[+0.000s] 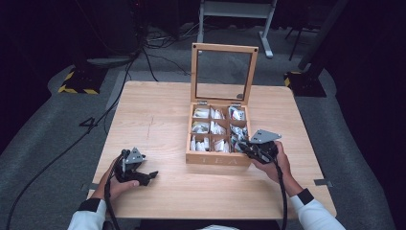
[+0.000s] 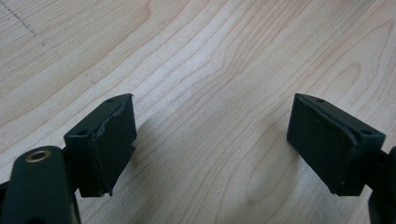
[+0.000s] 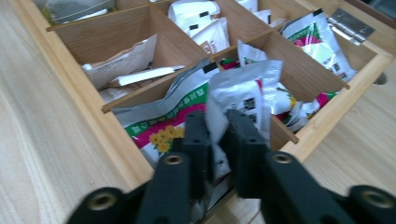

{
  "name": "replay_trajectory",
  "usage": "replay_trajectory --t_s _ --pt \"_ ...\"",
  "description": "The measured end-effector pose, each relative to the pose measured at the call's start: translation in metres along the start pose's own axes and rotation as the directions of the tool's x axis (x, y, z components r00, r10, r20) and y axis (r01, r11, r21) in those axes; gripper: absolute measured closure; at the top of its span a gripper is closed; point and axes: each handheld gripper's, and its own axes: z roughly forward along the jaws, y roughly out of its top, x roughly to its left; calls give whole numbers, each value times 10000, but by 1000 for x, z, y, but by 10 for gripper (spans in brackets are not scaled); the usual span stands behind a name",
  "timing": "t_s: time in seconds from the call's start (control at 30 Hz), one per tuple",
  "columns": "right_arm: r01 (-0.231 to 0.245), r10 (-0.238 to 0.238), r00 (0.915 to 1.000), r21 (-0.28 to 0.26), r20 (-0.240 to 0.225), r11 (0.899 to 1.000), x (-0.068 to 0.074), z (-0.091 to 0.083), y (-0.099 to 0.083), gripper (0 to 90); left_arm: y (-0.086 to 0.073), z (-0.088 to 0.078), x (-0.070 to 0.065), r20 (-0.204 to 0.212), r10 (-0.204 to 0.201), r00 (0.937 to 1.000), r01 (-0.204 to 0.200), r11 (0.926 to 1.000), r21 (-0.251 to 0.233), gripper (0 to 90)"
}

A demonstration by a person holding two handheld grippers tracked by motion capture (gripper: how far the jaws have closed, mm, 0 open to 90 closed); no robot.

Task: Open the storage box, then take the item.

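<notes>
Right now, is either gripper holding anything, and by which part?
The right gripper is shut on a silver sachet at its lower edge, over the tea box. The left gripper is open above the table, holding nothing.

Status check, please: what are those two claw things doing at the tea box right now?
Right gripper jaws shut on a silver sachet in the tea box. Left gripper jaws open, empty, over the table. Neighbouring sachets crowd the pick.

Your left tool point(image 1: 152, 175) sits low at your left, held in your left hand point(image 1: 117, 179), jaws standing wide apart with nothing between them. Your right tool point(image 1: 243, 146) points away from you in your right hand point(image 1: 275, 160), jaws pinched together on a thin white sachet point(image 3: 236, 100).
</notes>
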Motion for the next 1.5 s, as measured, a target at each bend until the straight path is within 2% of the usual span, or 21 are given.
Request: replay_trajectory --t_s 0.03,0.33,0.53,0.8,1.13,1.5 --pt "-2 2 10000 -25 -84 10000 0 0 -1 849 0 0 0 4 -6 10000 6 10000 -1 160" --pt "-210 195 9986 -295 -496 9993 -5 -4 -4 876 0 0 2 105 103 9999 -103 9999 16 155" --pt "-230 204 9986 -548 -484 9982 -5 -9 -4 879 0 0 5 243 237 9994 -238 9997 17 155" --pt "-278 212 9984 -1291 -525 9912 -8 -22 -3 881 2 2 8 328 351 9988 -352 9994 25 148" --pt "-289 176 9974 -1637 -702 9861 -11 -28 -1 882 2 2 8 257 284 9993 -285 9996 41 149" --pt "-440 277 9968 -2254 -751 9733 -19 -41 1 885 2 2 9 240 287 9993 -289 9996 52 149"
